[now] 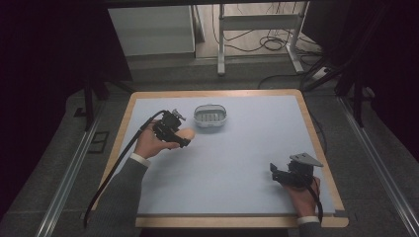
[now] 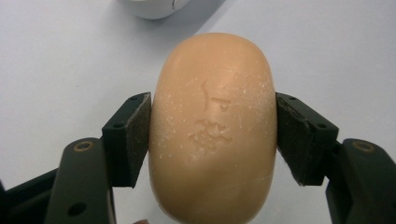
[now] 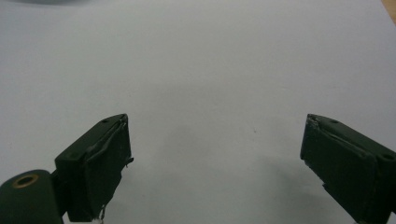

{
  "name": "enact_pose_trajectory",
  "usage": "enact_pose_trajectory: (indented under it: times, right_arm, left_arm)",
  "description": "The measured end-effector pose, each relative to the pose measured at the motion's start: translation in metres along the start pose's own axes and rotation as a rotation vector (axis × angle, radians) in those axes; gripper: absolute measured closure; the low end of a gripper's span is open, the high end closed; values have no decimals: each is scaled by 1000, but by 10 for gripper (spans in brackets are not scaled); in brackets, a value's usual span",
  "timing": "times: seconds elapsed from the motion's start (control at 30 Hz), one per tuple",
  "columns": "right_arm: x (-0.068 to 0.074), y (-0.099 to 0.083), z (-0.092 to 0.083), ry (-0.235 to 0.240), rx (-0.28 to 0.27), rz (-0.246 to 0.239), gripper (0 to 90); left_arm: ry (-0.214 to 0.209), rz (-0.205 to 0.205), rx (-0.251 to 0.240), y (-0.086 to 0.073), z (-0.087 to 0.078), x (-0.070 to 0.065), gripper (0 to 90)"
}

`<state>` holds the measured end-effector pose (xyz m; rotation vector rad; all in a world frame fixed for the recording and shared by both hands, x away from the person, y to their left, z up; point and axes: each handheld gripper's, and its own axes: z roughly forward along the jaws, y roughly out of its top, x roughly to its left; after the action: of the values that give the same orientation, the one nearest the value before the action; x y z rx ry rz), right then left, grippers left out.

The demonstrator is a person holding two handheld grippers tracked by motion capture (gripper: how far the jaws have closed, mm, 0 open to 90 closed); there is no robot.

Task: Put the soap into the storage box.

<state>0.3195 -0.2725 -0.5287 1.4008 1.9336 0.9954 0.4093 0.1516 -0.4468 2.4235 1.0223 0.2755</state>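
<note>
High view: the left hand-held gripper (image 1: pixel 184 138) holds a peach-coloured bar of soap (image 1: pixel 187 134) just in front of the white soap dish (image 1: pixel 210 116), near but apart from it, toward the far left part of the pale surface (image 1: pixel 237 163). The right hand-held gripper (image 1: pixel 274 174) rests low near the near right corner, well apart from the soap and dish. Broad bare room lies between the two, and the wooden edge (image 1: pixel 316 143) runs close by the right hand.

Left gripper view: the jaws are closed on the soap (image 2: pixel 212 126), pads (image 2: pixel 135 135) pressing its two long sides around the middle, with the bar's rounded ends sticking out past them. The dish rim (image 2: pixel 154 7) shows at the top. I judge the smooth, curved bar could slip or twist out if the squeeze eases or the hand tilts sharply; lowered off-centre, it could catch the dish rim and push the light dish away.

Right gripper view: the right hand-held gripper (image 3: pixel 215 163) stands wide open with nothing between its jaws, over bare surface (image 3: pixel 210 70).
</note>
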Motion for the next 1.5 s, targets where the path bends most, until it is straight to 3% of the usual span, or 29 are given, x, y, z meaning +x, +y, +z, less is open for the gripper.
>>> enact_pose_trajectory:
  times: [0.73,1.1,1.5]
  right_arm:
    - [0,0,0,1,1,0,86]
    - [0,0,0,0,3,1,86]
    - [0,0,0,0,2,2,86]
  left_arm:
    - [-1,15,8,21,9,3,325]
    - [-1,-12,0,27,10,10,325]
    - [-6,3,-2,39,15,9,325]
